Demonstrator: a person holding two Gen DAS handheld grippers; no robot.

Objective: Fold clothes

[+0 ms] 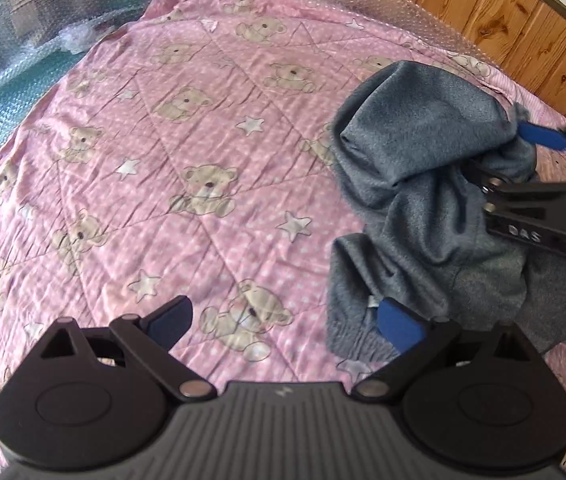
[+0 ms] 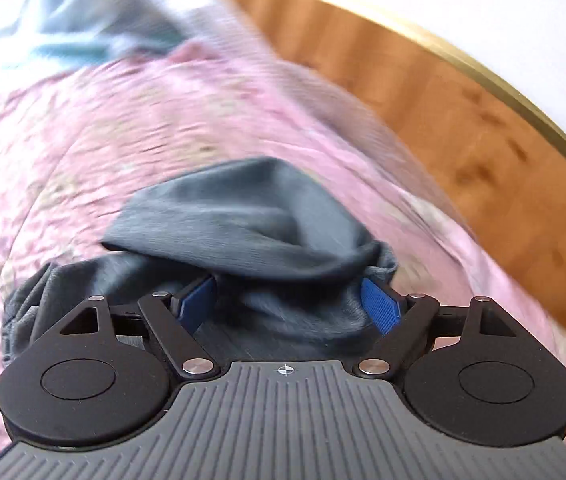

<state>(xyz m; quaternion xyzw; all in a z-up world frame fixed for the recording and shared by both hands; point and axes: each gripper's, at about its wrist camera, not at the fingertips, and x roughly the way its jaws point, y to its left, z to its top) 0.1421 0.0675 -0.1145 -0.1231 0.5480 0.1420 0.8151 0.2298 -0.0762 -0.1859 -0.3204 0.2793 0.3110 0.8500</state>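
garment: grey fleece garment (image 1: pixel 435 208), crumpled heap on pink quilt (image 1: pixel 171 160) | left tongs (image 1: pixel 287 320): released | right tongs (image 2: pixel 289 304): released, straddling fabric

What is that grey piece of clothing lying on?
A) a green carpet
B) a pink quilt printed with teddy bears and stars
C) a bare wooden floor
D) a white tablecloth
B: the crumpled grey garment rests on a pink quilt patterned with teddy bears and stars.
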